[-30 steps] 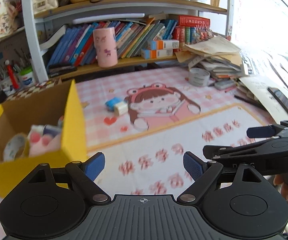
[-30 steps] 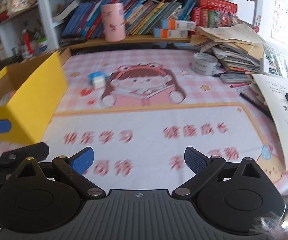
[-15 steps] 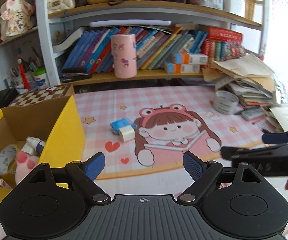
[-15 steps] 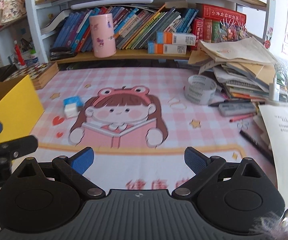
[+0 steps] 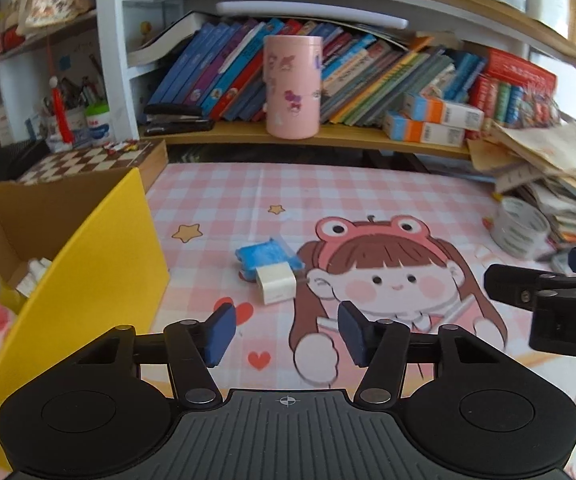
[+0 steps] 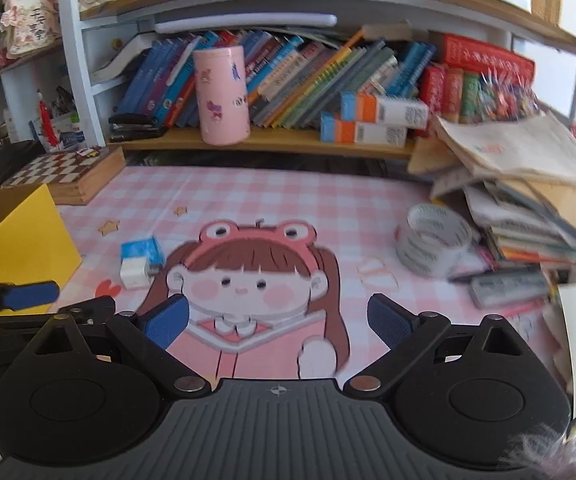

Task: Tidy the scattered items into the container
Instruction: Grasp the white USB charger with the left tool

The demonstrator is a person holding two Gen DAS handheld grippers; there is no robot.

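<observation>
Two small items, a white cube (image 5: 275, 283) touching a blue pack (image 5: 266, 255), lie right of the yellow box (image 5: 120, 264), just beyond the left gripper (image 5: 284, 332), whose empty jaws have just been narrowing, so it may nudge them apart, while the right gripper (image 6: 278, 320) gapes empty.

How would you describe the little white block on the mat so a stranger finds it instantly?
Start at the cartoon girl in the frog hat on the pink checked mat. Just left of her hair lies a blue packet; the white block sits against its near edge, the only plain white cube there.
</observation>
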